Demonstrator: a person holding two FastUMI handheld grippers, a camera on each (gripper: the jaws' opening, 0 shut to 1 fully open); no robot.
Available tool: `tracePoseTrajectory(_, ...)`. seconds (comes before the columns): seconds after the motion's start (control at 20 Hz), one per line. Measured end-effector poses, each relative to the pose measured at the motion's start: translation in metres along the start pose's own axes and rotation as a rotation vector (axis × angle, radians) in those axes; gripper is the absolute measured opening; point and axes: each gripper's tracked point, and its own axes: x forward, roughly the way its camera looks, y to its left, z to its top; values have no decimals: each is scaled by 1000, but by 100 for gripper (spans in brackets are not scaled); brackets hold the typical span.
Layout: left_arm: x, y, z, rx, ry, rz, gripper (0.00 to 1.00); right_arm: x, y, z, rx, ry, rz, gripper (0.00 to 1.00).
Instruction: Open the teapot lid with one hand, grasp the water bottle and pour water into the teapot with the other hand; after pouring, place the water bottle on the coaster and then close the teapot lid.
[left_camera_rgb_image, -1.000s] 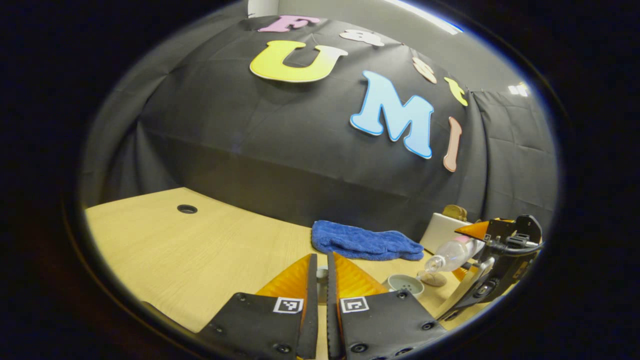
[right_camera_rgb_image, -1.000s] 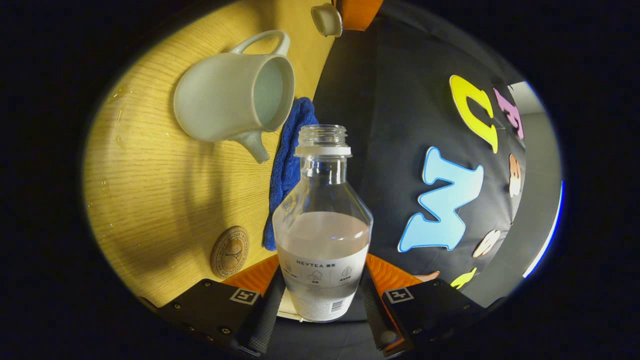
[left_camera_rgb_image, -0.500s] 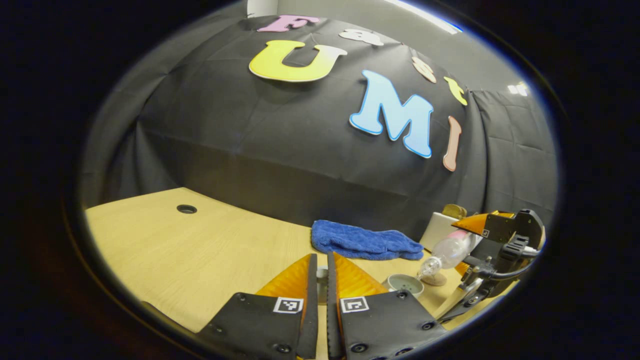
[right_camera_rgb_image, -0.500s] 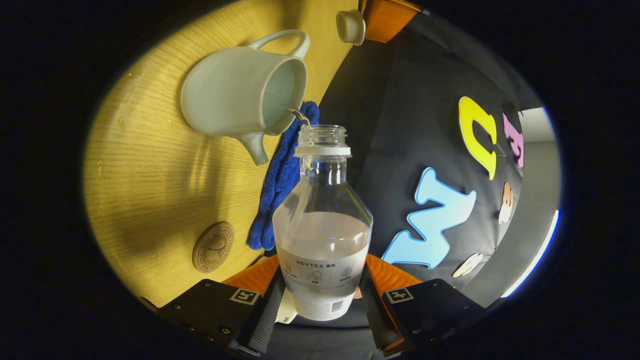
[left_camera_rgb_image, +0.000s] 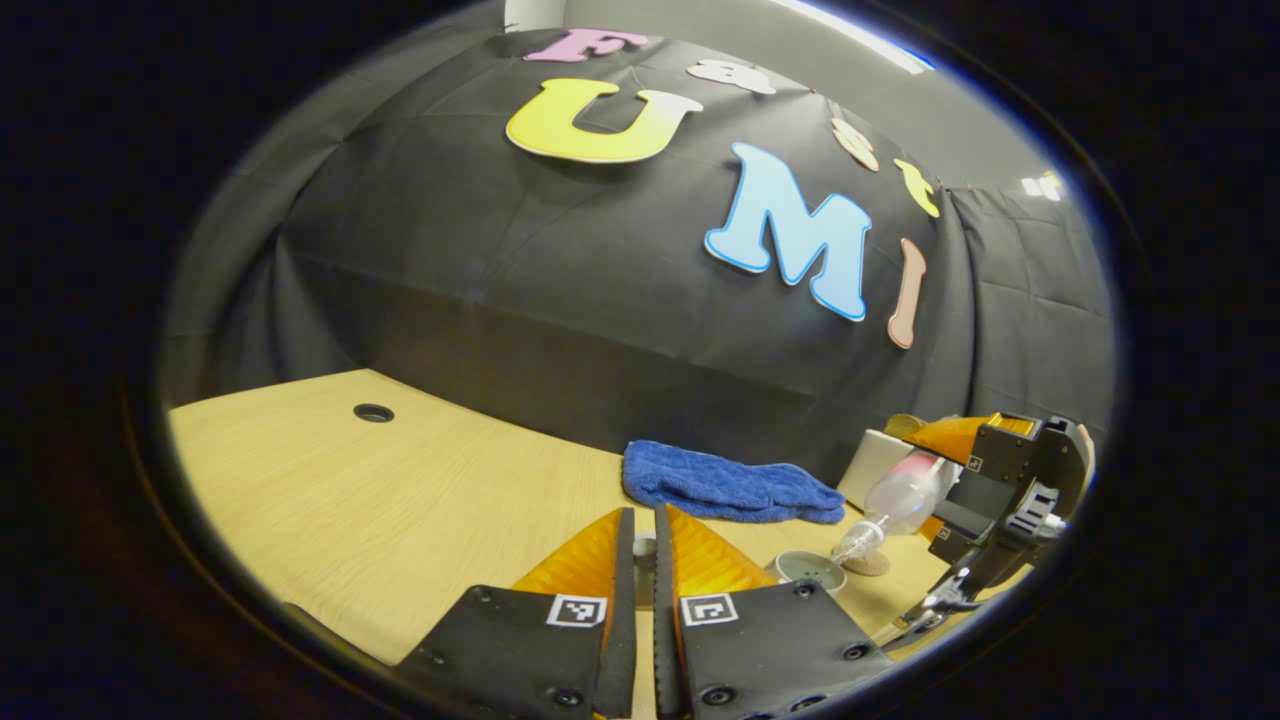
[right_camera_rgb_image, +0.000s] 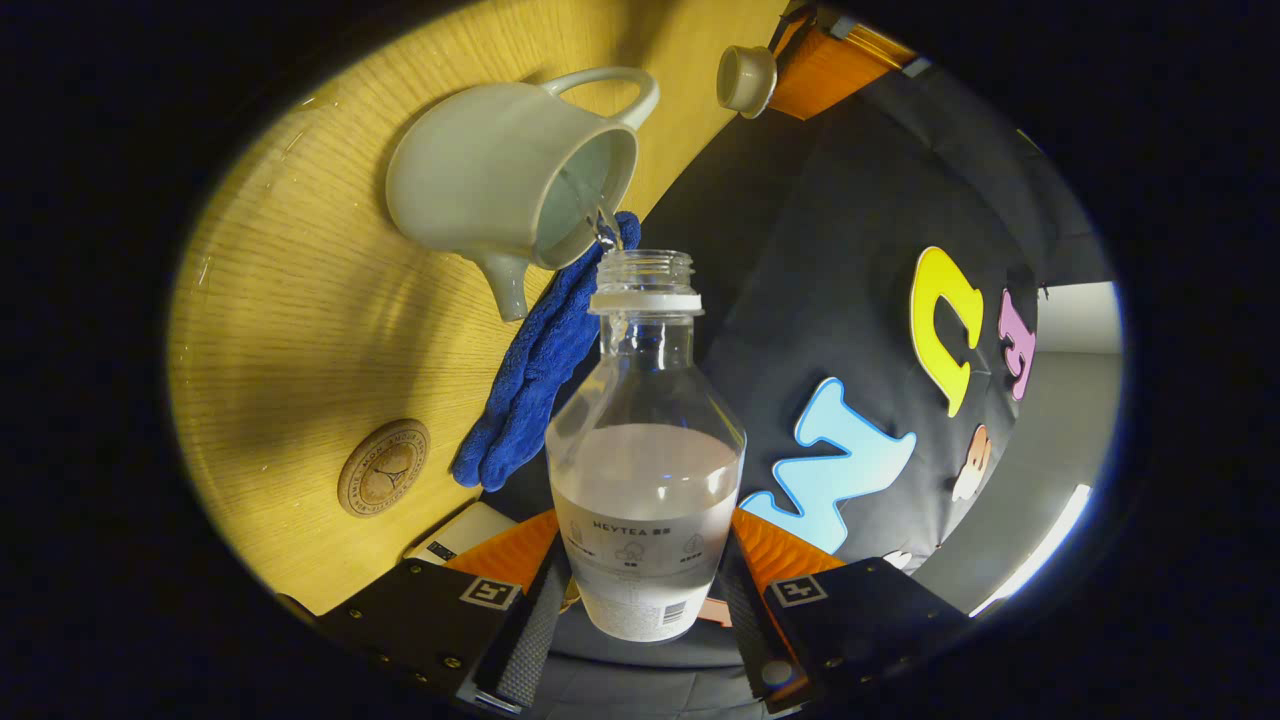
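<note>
Right tongs (right_camera_rgb_image: 640, 600) pinching the water bottle (right_camera_rgb_image: 645, 470), tipped so its mouth hung over the open teapot (right_camera_rgb_image: 510, 185); thin stream entering at the rim, so pouring judged under way. Left tongs (left_camera_rgb_image: 643, 545) pressed almost together on the lid (right_camera_rgb_image: 745, 78), held aside and clear of the teapot to leave the opening free. Coaster (right_camera_rgb_image: 384, 467) bare on the tabletop (right_camera_rgb_image: 290, 330) beside the blue cloth (right_camera_rgb_image: 540, 360), awaiting the bottle.

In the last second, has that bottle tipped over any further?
Yes. In the left gripper view the water bottle has swung its mouth lower toward the open teapot, which stays put beside the blue towel.
</note>
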Motion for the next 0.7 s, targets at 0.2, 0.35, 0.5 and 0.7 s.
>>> tracePoseTrajectory(0.2,0,0,-1,-6,1,2,11,-1,-7,1,-57,-13,-30,75)
tracePoseTrajectory(0.35,0,0,0,-9,0,1,13,-1,-9,2,-74,-20,-38,76)
tracePoseTrajectory(0.5,0,0,-1,-11,0,2,15,-1,-13,2,-86,-26,-51,76)
tracePoseTrajectory(0.7,0,0,0,-16,0,0,15,1,-25,4,-140,-41,-78,75)
